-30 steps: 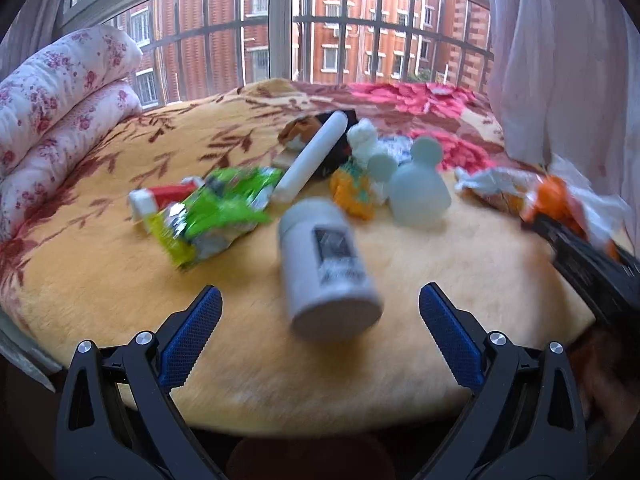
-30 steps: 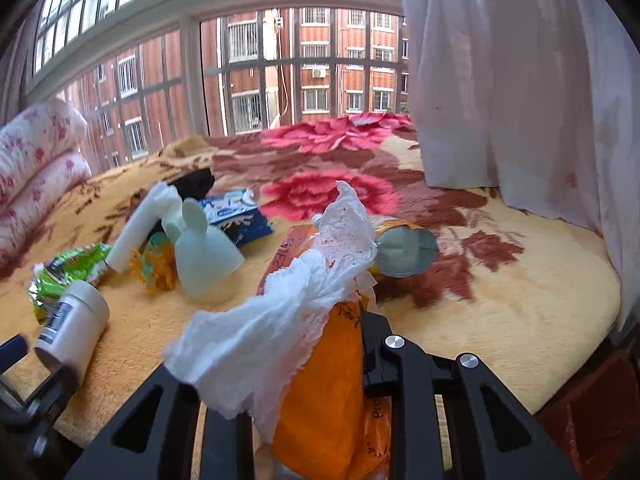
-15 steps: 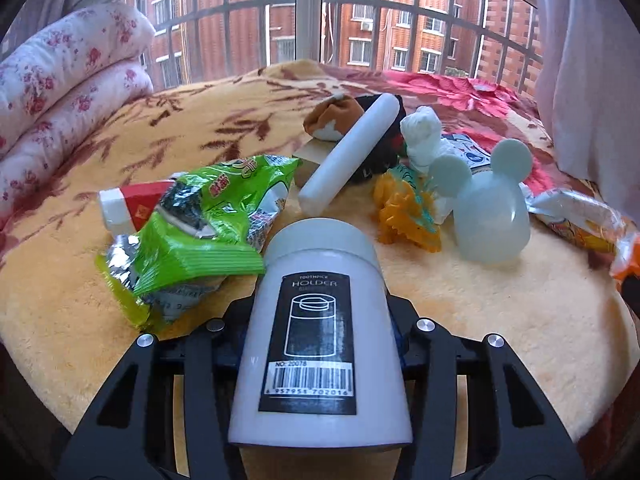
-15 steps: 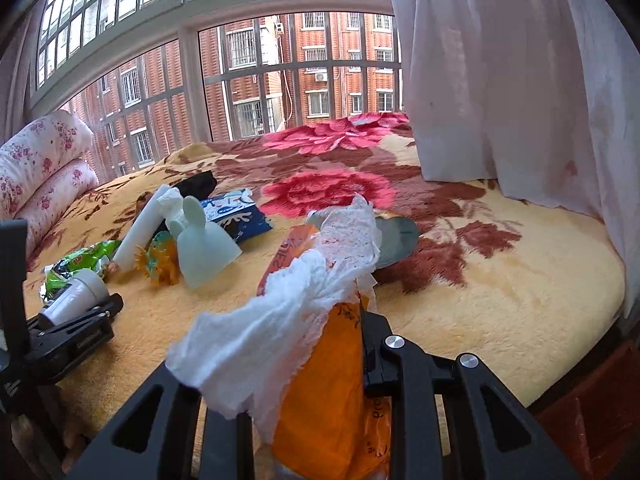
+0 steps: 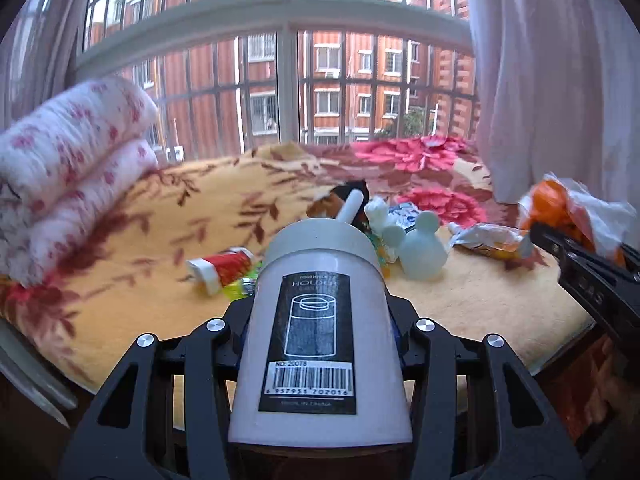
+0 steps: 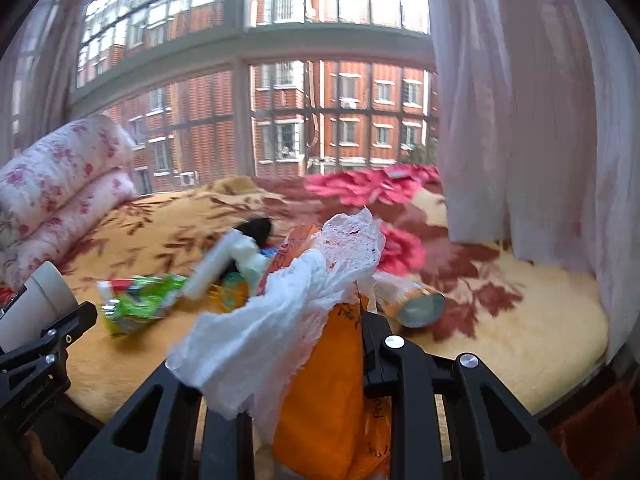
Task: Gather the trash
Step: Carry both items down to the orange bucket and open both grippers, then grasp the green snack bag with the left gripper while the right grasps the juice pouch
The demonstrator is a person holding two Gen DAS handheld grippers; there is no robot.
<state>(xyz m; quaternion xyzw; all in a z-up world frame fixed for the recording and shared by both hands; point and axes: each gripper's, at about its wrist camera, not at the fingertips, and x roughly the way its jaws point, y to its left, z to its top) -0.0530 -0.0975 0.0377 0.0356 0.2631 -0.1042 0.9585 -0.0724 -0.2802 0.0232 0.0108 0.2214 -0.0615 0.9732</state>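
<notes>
One toothpick holder (image 5: 320,320), one orange wrapper (image 6: 336,380) (both clamped)

The right gripper (image 6: 320,364) is clamping an orange plastic bag (image 6: 336,392) with a crumpled white tissue (image 6: 288,312) spilling over its left side, both rising in the near centre. Beyond them, on the yellow floral blanket (image 6: 520,340), a green snack wrapper (image 6: 140,304) is lying to the left, a white tube (image 6: 212,268) is slanting behind it, and an orange wrapper with a silver end (image 6: 416,304) is lying to the right. At the near left edge the left gripper (image 6: 40,356) is gripping a white cylindrical container (image 6: 36,300), while folded pink-flowered quilts (image 6: 60,184) are sitting at the far left and a white curtain (image 6: 540,120) is hanging at the right.
</notes>
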